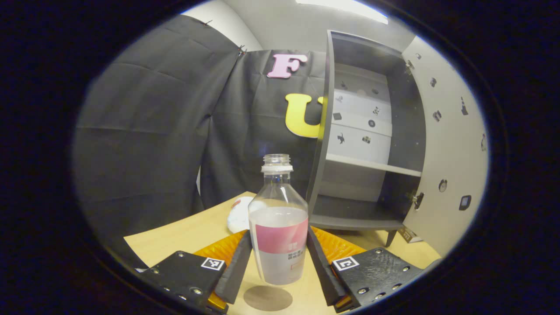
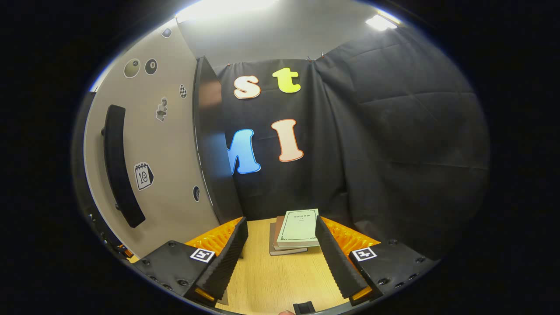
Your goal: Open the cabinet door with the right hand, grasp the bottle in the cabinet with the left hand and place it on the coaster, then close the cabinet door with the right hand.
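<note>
My left hand-held gripper [image 1: 278, 262] is clamped on the bottle [image 1: 278, 227], both fingers pressed to its sides at the pink label band. Bottle is uncapped, upright, part full of clear liquid, held just above the round brown coaster [image 1: 267, 298] on the desk [image 1: 183, 238] (cannot tell if the base touches it). White crumpled thing [image 1: 239, 214] lies on the desk behind the bottle. Cabinet [image 1: 363, 148] stands to the right, its compartments bare, door [image 1: 455, 148] swung wide open with small stickers on it.

My right hand-held gripper [image 2: 280, 258] has its fingers apart, holding nothing, over the desk [image 2: 271, 280]. Cabinet door [image 2: 148, 148] with its long dark handle [image 2: 120, 166] is near, on the left. Stacked books [image 2: 295, 232] lie ahead between the fingers.
</note>
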Available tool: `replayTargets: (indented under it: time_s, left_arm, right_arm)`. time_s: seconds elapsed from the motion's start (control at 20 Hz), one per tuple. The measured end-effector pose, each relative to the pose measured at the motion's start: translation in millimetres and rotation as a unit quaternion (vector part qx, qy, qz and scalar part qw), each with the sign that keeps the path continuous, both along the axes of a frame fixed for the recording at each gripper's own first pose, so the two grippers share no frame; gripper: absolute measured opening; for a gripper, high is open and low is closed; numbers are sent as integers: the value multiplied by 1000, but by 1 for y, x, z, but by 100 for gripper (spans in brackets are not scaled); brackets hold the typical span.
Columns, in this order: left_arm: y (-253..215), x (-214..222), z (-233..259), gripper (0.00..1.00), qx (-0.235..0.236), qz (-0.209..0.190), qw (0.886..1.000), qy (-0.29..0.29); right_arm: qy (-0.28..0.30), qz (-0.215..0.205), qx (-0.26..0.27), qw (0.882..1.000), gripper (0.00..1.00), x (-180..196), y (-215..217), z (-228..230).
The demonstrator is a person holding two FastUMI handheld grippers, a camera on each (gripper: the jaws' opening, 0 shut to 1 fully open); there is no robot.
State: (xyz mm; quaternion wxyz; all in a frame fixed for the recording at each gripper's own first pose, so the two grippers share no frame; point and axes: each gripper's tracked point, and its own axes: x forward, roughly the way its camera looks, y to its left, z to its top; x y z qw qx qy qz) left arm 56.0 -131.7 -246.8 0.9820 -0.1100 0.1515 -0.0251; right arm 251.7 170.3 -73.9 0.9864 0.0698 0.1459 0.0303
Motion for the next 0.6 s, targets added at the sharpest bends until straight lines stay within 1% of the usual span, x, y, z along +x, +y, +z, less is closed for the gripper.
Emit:
replayTargets:
  time_s: [0.05,0.2,0.3,0.35,0.45,0.5,0.6]
  left_arm:
    - [-1,-4,-9,74,3,-1,1000,5]
    - [-1,-12,-40,74,18,-1,1000,25]
    - [-2,-14,-59,74,24,-1,999,38]
    - [-3,-13,-67,72,26,0,999,43]
    - [-4,-12,-78,76,27,3,999,47]
    - [-5,-10,-84,74,27,4,998,49]
    - [-7,-12,-94,74,28,3,998,54]
  right_arm:
    - [1,1,0,1000,98,0,0,-1]
    - [14,6,-3,1000,98,-2,4,-10]
    - [22,8,-14,1000,98,-4,4,-14]
    - [23,9,-20,999,98,-5,5,-15]
    - [21,13,-34,999,98,-7,6,-14]
    - [20,14,-41,999,98,-7,7,-13]
    - [20,15,-51,998,98,-9,8,-12]
